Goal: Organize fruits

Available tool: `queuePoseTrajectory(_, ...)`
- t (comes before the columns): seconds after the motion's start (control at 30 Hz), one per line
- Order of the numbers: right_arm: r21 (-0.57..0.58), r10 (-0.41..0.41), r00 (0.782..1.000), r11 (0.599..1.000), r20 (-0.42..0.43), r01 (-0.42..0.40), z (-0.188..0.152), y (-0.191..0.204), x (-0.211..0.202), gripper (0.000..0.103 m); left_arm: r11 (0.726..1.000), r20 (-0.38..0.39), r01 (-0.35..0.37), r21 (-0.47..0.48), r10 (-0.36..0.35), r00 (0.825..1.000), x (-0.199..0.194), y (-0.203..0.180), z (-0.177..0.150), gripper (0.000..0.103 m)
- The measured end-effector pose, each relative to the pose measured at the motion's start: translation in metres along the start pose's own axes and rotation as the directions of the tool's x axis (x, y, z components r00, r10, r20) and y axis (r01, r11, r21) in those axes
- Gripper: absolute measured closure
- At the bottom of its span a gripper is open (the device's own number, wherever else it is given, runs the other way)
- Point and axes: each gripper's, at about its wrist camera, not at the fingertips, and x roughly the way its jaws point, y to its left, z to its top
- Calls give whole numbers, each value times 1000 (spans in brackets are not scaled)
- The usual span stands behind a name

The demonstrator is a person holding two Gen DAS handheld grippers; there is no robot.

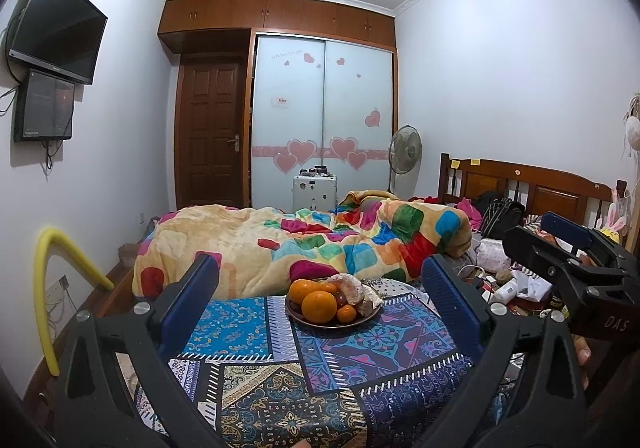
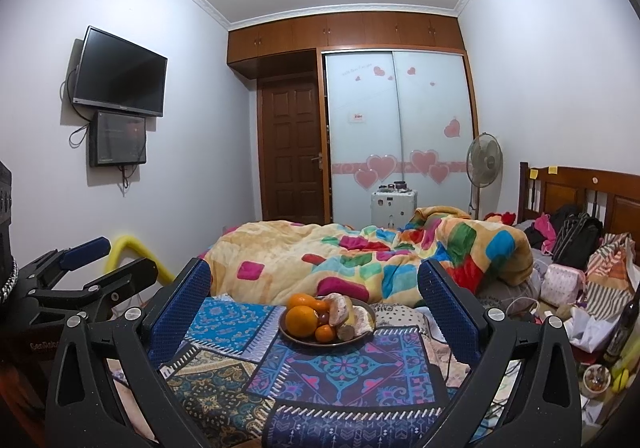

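A dark round plate stands on a patterned blue cloth. It holds oranges, a small tangerine, a dark grape and pale peeled citrus pieces. My left gripper is open, its blue-padded fingers on either side of the plate, short of it. My right gripper is open too, also framing the plate from the near side. Each gripper shows in the other's view: the right one and the left one.
Behind the cloth lies a bed with a crumpled multicoloured blanket. Clutter, bags and a bottle fill the right side by the wooden headboard. A yellow foam tube curves at the left. A fan, wardrobe, door and wall screens stand farther off.
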Motion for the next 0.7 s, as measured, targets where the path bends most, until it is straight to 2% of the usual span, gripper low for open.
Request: queuePoseTrajectory(0.7,11,-9,1000,1000,-17,9,-4,-9,3,0,1000,-6,6,0,-6,1000,-1,-4,1,0)
